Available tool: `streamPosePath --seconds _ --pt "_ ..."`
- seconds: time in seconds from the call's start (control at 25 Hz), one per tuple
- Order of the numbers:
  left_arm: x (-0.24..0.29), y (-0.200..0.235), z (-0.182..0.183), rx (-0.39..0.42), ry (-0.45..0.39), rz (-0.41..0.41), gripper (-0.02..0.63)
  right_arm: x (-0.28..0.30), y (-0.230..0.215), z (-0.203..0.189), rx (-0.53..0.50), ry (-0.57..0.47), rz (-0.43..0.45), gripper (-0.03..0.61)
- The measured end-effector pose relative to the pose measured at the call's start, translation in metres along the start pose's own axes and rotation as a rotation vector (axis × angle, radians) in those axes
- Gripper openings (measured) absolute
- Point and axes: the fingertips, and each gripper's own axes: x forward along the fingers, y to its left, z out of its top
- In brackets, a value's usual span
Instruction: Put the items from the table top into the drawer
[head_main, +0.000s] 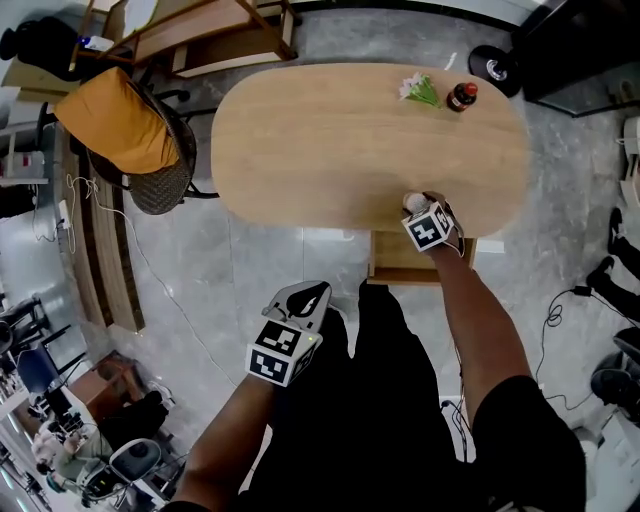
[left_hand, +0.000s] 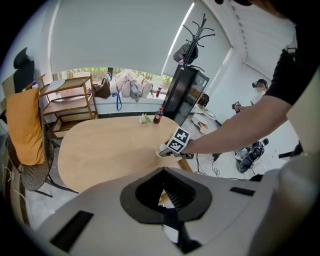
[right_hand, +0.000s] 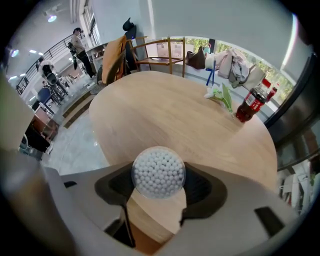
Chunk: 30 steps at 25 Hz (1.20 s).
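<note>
Your right gripper (right_hand: 159, 192), jaws wide, clasps the round clear tub of white cotton buds (right_hand: 158, 172) at the oval wooden table's (head_main: 340, 140) near edge; only its own view shows the buds. Your left gripper (left_hand: 167, 200) is closed and empty.

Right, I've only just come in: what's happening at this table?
A person is clearing a wooden table with a gripper in each hand. The right gripper has its jaws closed on a round tub of cotton buds at the table's near edge, just above an open drawer. The left gripper hangs shut and empty off the table, by the person's legs. A bottle and a small green and white item wait at the far end.
</note>
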Motion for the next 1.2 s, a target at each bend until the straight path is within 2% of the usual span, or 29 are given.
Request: streamPosePath --seconds 0.2,0.44,0.64,0.96,1.2 --pt "0.014 -0.007 0.009 0.041 0.012 -0.031 0.002 -0.026 0.027 -0.035 0.06 -0.042 0.019 0.267" --pt "0.03 -0.018 0.015 0.081 0.033 -0.062 0.002 -0.028 0.067 -0.11 0.136 0.022 0.058 0.267" --pt "0.04 -0.026 0.01 0.099 0.058 -0.076 0.002 -0.004 0.076 -0.154 0.213 0.088 0.064 0.268" --pt "0.05 -0.033 -0.01 0.108 0.111 -0.076 0.002 0.045 0.044 -0.178 0.321 0.109 0.052 0.268" --pt "0.053 -0.019 -0.016 0.089 0.115 -0.062 0.002 0.072 0.038 -0.179 0.337 0.112 0.031 0.268"
